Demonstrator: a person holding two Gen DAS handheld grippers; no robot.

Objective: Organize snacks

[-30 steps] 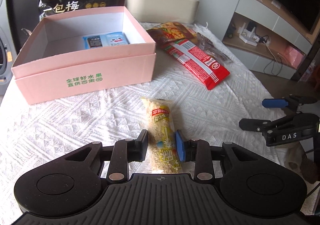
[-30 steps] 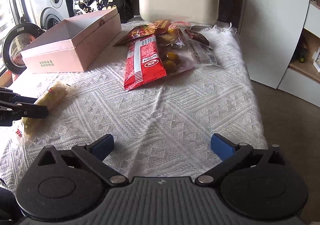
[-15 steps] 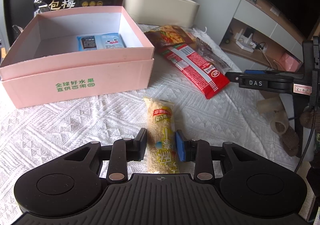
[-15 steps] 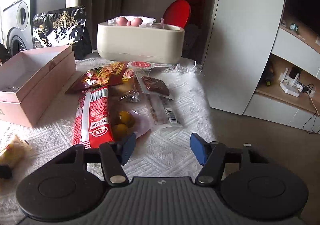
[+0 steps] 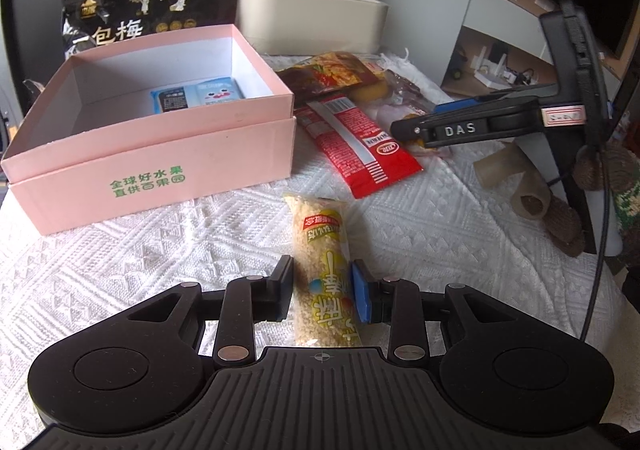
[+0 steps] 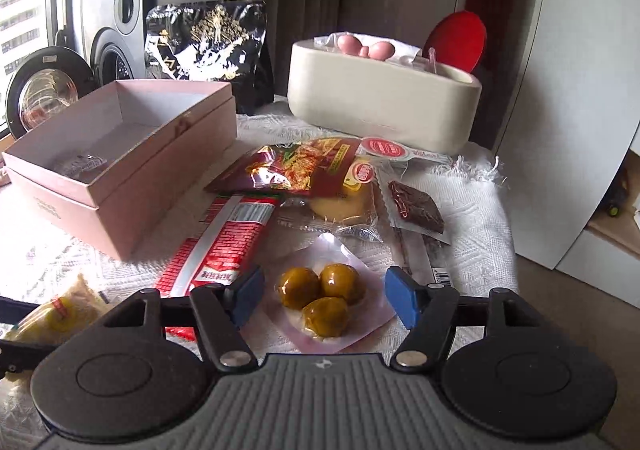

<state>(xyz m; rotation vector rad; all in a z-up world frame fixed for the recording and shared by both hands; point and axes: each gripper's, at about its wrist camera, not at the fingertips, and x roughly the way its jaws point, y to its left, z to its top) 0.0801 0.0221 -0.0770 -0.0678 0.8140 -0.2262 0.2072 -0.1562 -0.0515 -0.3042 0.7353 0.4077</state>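
Left tongs (image 5: 322,292) pinch a yellow rice bar (image 5: 325,274) lying lengthwise on the white cloth (image 5: 120,250), just in front of the open pink box (image 5: 160,154). Right tongs (image 6: 325,298) stand spread, having just been opening a little, either side of a clear pouch of three green plums (image 6: 322,300), pads clear of it. A red packet (image 6: 224,242) lies beside it.

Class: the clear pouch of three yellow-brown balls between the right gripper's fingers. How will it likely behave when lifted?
The clear pouch looks like thin film, so probably floppy at its edges. Its three round balls may shift or bulge sideways when squeezed. The glossy plastic could be slippery.
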